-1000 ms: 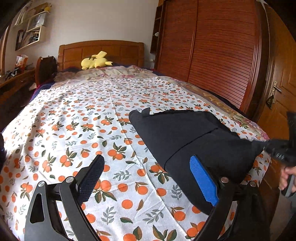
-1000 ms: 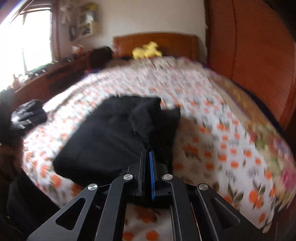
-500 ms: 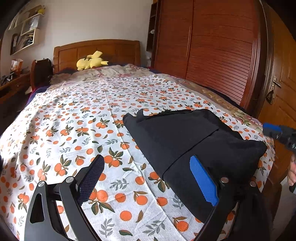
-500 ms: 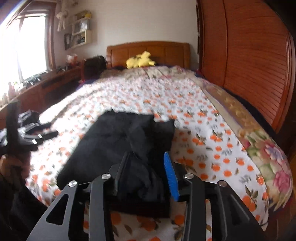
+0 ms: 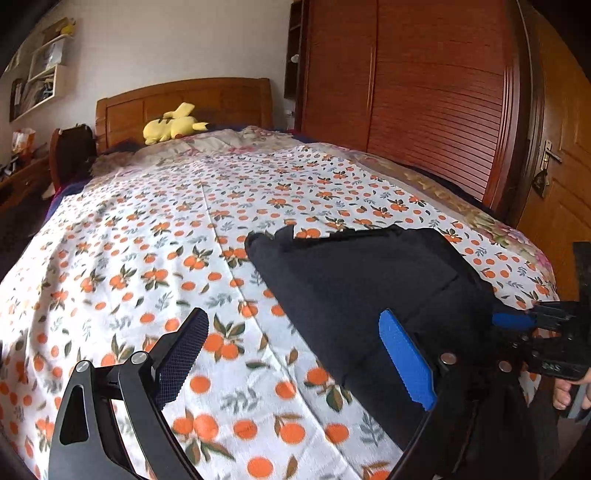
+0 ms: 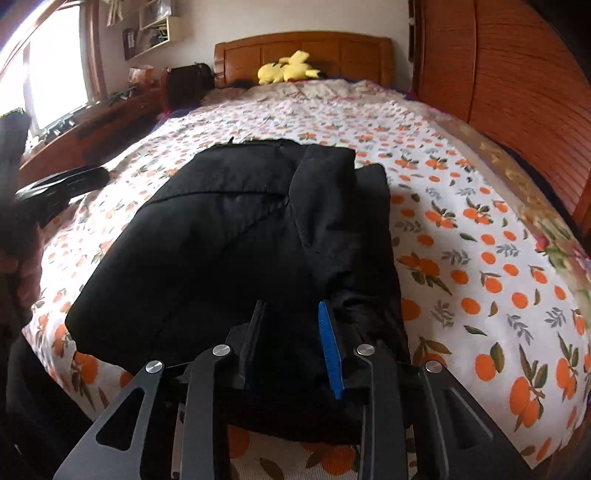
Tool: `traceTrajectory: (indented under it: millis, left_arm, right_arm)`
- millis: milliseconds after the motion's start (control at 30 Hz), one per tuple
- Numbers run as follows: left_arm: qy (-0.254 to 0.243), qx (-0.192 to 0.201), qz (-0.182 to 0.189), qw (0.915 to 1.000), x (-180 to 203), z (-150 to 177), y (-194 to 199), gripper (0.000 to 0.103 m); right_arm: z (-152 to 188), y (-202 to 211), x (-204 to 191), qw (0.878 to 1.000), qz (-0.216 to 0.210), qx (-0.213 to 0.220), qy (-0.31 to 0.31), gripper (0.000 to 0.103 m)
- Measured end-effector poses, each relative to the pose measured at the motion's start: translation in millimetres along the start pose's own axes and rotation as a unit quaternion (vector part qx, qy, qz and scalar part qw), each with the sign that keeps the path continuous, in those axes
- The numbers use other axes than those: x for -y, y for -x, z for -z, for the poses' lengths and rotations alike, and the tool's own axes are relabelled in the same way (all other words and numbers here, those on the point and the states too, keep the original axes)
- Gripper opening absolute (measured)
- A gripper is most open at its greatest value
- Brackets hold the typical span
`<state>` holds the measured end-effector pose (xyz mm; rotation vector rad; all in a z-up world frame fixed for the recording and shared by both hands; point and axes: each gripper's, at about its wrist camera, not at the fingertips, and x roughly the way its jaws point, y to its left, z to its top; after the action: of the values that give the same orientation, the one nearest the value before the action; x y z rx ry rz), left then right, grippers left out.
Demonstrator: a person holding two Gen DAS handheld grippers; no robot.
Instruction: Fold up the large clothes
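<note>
Right wrist: black garment [image 6: 229, 236] lengthwise toward headboard [image 6: 303, 51], right fingers [image 6: 291, 332] narrowing astride its near edge.

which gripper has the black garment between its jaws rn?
The right gripper: black garment fabric sits between its narrow, just-closing jaws. The left gripper stands wide open over bare bedsheet.

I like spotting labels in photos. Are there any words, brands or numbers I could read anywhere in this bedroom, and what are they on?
None can be read.
Right gripper: faint pale marks on its black body, too blurred to read.
Wall shelf: books and papers, too small to read.
Black garment: no label showing.
</note>
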<state>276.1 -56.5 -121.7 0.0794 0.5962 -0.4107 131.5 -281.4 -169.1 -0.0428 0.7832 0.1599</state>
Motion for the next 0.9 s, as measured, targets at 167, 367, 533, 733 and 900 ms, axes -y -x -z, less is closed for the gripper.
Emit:
traceTrajectory:
  millis: [167, 367, 533, 733, 900]
  left_arm:
    - [-0.005, -0.006, 0.002, 1.0000, -9, -18, -29, 0.098]
    - [0.003, -0.033, 0.000, 0.9995, -25, -29, -75, 0.098]
    - [0.012, -0.061, 0.004, 0.9980, -39, -30, -110, 0.098]
    - [0.018, -0.089, 0.021, 0.9956, -45, -36, -140, 0.098]
    - [0.026, -0.109, 0.035, 0.9931, -44, -34, -158, 0.098]
  right_arm:
    - [-1, 32, 14, 0.999, 0.013, 0.025, -0.031, 0.034]
    - [6, 45, 32, 0.997, 0.045, 0.024, -0.049, 0.056]
    - [18, 25, 43, 0.996, 0.031, 0.003, -0.080, 0.061]
    - [25, 4, 47, 0.995, 0.017, -0.015, -0.102, 0.069]
    - [26, -1, 48, 0.995, 0.003, -0.025, -0.100, 0.072]
